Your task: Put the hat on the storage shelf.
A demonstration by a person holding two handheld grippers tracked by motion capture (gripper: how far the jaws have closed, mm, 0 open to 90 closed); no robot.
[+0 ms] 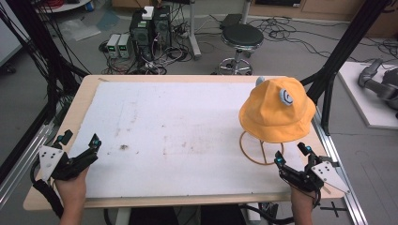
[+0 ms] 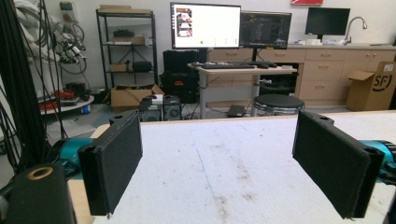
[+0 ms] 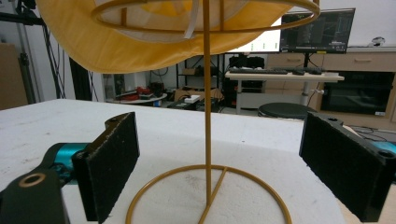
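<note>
In your right gripper view the yellow hat (image 3: pixel 93 42) is cut off by the top edge, so you see just its brim and underside. The stand's ring base (image 3: pixel 243 179) runs off the bottom edge. In the high view the hat hides the stand's pole.

Mat (image 1: pixel 187 136) covers most of the table (image 1: pixel 89 89). Hat (image 1: pixel 276 110) sits on a wire stand (image 1: pixel 253 149) at the right side, ring base on the mat. Right gripper (image 1: pixel 293 157) near the near-right corner, just before the stand. Left gripper (image 1: pixel 82 150) at the near-left edge. Stool (image 1: pixel 241 40) and computers (image 1: pixel 150 28) on the floor beyond the far edge.
</note>
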